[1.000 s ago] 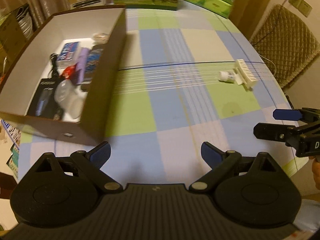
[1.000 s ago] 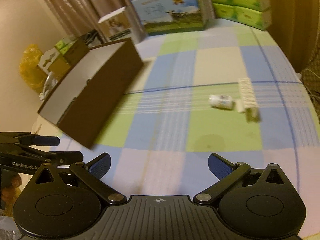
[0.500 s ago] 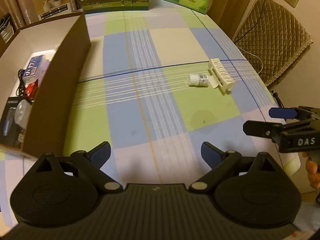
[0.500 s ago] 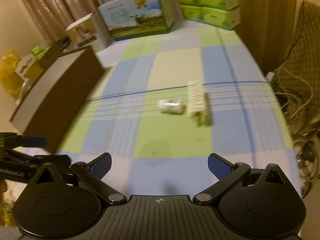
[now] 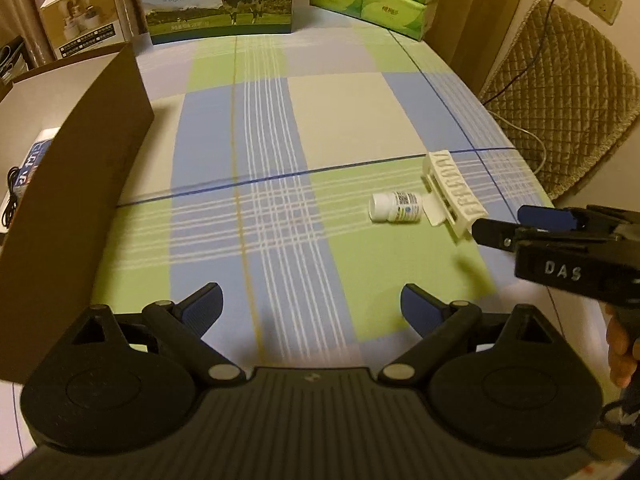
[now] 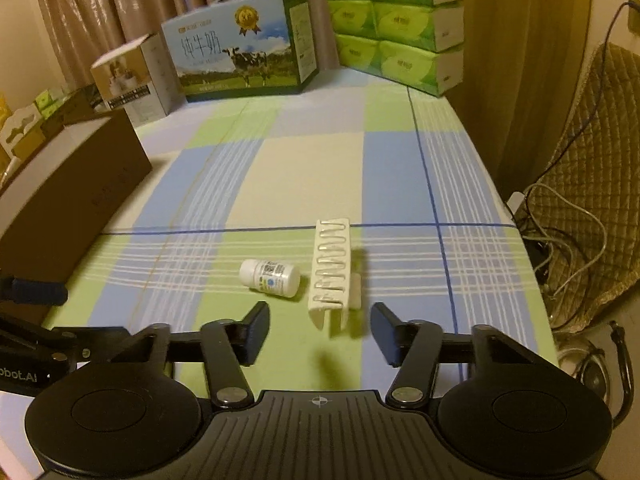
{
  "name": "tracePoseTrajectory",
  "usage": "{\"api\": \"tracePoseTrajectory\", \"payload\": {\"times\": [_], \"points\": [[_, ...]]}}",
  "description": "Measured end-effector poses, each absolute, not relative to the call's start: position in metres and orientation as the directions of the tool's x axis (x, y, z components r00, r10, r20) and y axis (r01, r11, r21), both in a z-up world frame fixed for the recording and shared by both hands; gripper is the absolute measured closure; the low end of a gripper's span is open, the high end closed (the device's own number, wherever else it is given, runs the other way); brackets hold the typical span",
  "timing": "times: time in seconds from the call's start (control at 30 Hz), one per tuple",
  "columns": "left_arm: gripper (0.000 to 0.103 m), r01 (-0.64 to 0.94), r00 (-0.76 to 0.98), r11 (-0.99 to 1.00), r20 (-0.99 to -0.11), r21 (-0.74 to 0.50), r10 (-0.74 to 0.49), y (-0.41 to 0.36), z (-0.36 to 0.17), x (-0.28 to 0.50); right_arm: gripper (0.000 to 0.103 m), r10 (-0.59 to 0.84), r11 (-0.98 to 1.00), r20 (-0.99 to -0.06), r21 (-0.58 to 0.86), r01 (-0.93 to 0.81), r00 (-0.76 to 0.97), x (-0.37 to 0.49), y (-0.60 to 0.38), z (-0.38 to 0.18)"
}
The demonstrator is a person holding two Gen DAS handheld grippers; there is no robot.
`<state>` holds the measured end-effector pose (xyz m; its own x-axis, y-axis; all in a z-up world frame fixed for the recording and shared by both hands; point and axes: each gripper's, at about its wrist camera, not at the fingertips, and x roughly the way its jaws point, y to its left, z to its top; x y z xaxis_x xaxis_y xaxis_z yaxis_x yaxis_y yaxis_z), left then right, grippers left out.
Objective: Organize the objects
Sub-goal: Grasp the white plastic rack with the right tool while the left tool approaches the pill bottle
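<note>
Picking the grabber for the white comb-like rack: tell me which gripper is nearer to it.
Right. The right gripper is just short of the white rack, jaws having just narrowed, nothing between them. The left gripper is farther back toward the brown box.

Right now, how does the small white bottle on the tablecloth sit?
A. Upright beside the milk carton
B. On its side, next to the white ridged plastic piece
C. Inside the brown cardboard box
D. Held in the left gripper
B: the white bottle lies on its side on the checked tablecloth, just left of the white ridged plastic piece, with no gripper touching it.
</note>
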<state>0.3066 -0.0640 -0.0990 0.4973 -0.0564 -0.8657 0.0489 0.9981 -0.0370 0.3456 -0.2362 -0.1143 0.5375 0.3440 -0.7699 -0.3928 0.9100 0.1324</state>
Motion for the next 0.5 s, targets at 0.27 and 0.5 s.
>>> {"api": "tracePoseTrajectory", "payload": {"times": [0.27,0.5], "points": [[0.013,0.053,0.504,0.998,-0.863,-0.022,-0.045,-0.078,-0.118,0.336,0.064,0.334,0.902,-0.787,0.108,-0.417,0.518,0.365,-0.226,-0.138],[0.016,0.079,0.485,0.996,-0.872,-0.029,-0.064,-0.09,-0.134,0.356,0.078,0.328,0.897,-0.784,0.084,-0.434,0.527,0.378,-0.227,-0.147]]}}
